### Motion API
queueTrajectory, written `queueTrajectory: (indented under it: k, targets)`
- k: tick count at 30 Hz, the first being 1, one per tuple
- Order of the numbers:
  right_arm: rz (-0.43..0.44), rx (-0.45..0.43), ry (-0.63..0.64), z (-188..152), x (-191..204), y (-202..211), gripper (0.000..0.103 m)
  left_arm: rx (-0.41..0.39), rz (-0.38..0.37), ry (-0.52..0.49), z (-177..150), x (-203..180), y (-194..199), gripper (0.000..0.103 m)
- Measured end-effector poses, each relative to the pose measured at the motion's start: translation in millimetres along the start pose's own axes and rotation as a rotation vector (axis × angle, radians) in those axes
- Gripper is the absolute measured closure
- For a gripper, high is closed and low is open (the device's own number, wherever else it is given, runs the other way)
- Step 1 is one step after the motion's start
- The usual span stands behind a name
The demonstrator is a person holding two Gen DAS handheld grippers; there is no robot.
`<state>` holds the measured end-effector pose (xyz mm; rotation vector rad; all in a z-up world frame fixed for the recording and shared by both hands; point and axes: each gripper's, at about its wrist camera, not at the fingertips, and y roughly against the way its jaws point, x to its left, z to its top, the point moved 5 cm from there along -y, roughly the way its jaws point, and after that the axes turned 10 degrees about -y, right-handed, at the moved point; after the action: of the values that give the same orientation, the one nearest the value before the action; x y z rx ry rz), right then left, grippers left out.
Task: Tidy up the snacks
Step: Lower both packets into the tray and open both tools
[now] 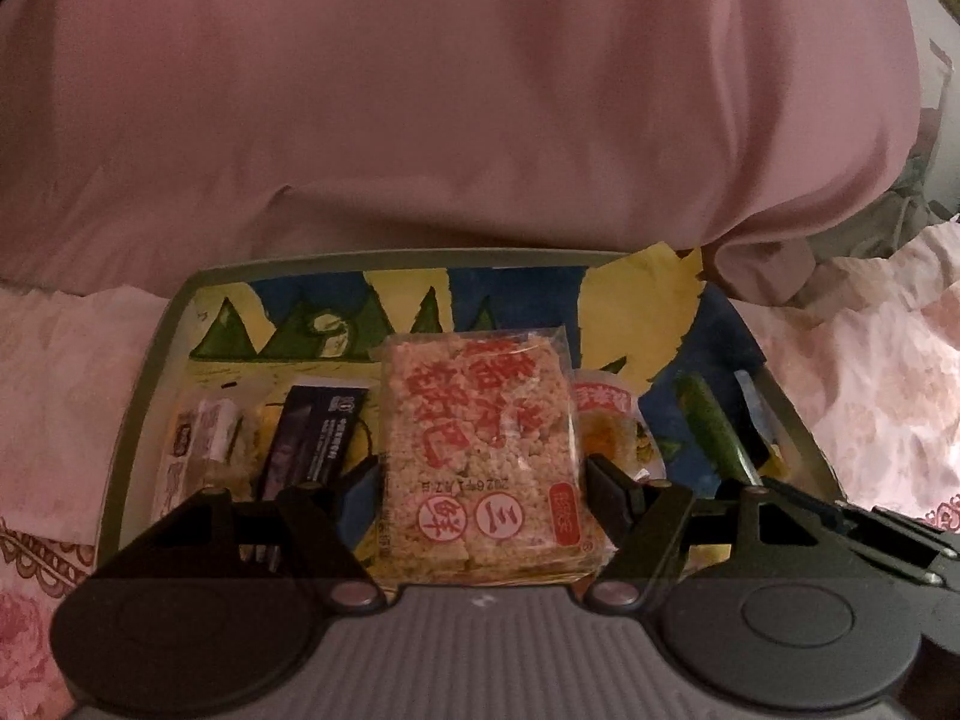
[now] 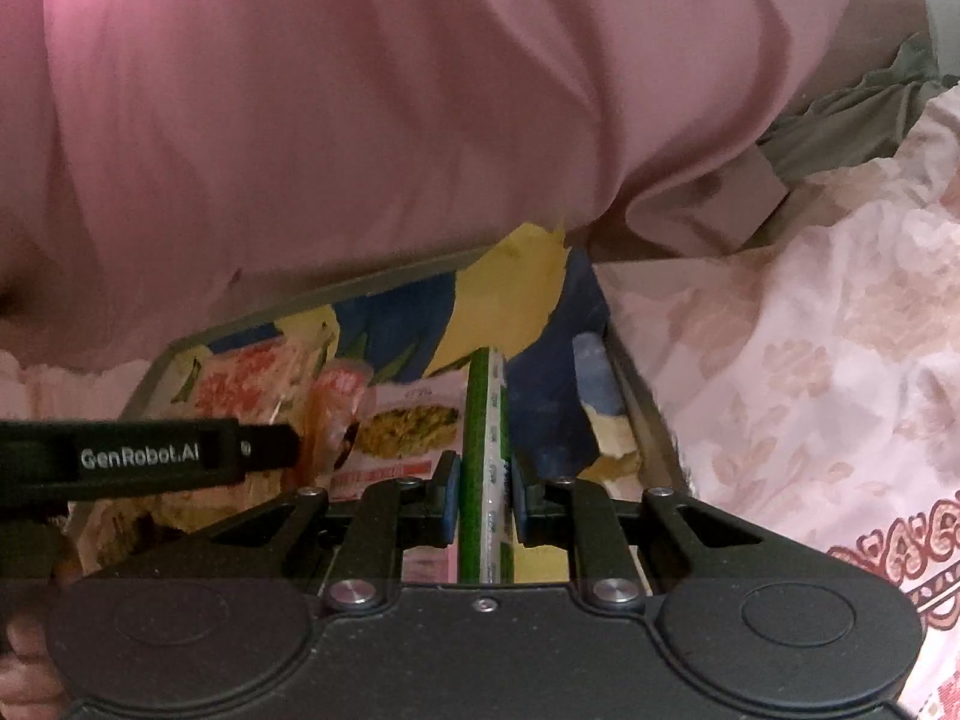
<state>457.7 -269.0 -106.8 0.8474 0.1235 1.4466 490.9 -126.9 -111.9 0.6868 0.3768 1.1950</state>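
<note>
Left wrist: tray (image 1: pixel 180 312) with rice cracker pack (image 1: pixel 480 438); other snacks

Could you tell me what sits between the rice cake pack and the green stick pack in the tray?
In the left wrist view, a small orange snack pouch lies between the rice cake pack and the green stick pack.

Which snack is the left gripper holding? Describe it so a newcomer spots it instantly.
Find the grey-rimmed tray with the blue-and-yellow picture lining, lying on floral bedding. Over its middle, between the left gripper fingers, is a square clear-wrapped puffed-rice cake. Its big red characters and pale grainy block set it apart from neighbouring packets.
</note>
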Motion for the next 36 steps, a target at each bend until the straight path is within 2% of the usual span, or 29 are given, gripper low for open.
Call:
queueTrajectory:
  k: [6,9,14,17,18,25,31,36]
  targets:
    - [-0.003,0.010,0.014,-2.5,0.1,-1.5,0.083,0.004,-0.006,0.013,0.7,2.2,-0.7,0.027]
    - [0.002,0.007,0.018,-1.9,1.9,0.4,0.079,0.011,-0.005,0.023,1.1,3.3,-1.1,0.027]
    - [-0.004,-0.004,0.047,-1.5,4.6,5.0,0.067,0.025,-0.007,0.053,0.2,4.9,0.6,0.024]
    - [-0.011,-0.011,0.051,-0.9,3.7,12.2,0.054,0.032,-0.011,0.076,-0.8,6.8,5.0,0.023]
    - [-0.013,-0.015,0.046,-0.2,2.8,15.8,0.047,0.033,-0.012,0.083,-1.1,7.6,7.5,0.023]
    - [0.001,-0.046,-0.008,9.8,2.3,53.4,0.021,-0.026,0.003,0.054,5.1,11.4,45.8,0.010]
    - [0.009,-0.095,0.033,13.5,6.6,97.5,0.006,-0.086,0.021,0.010,4.0,6.4,91.7,0.003]
    - [0.024,-0.134,0.009,10.6,4.0,138.3,0.001,-0.157,0.043,-0.014,-8.1,2.7,133.9,0.001]
